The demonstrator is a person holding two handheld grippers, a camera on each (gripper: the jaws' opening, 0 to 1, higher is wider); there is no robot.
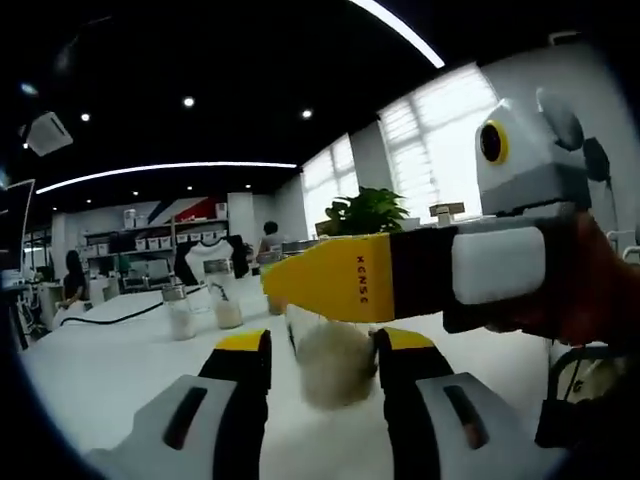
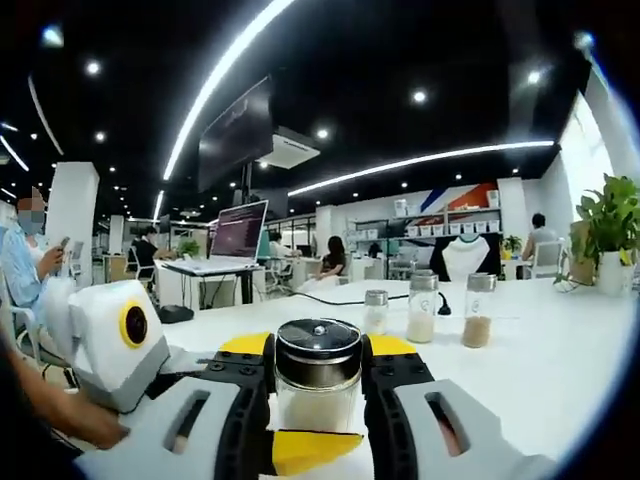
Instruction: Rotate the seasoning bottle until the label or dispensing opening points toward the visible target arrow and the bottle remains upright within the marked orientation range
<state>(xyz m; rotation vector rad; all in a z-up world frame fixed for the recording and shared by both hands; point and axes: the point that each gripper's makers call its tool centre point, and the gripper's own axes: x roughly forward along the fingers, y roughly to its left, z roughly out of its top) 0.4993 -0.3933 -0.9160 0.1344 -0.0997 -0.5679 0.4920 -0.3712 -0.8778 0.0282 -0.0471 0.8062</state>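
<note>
Right gripper [image 2: 318, 385] is clenched on the seasoning bottle [image 2: 318, 385], its yellow-tipped jaws pressing the glass on both sides just below the shiny metal cap; the bottle stands upright on the white table [image 2: 540, 370]. Left gripper [image 1: 322, 365] reaches in low beside it, jaws spread on either side of the blurred bottle [image 1: 335, 365]; whether they touch it I cannot tell. Three more shakers [image 2: 422, 308] stand farther off on the table, with a black cable [image 2: 330, 298] behind them. A potted plant [image 2: 608, 225] stands at the far right edge.
</note>
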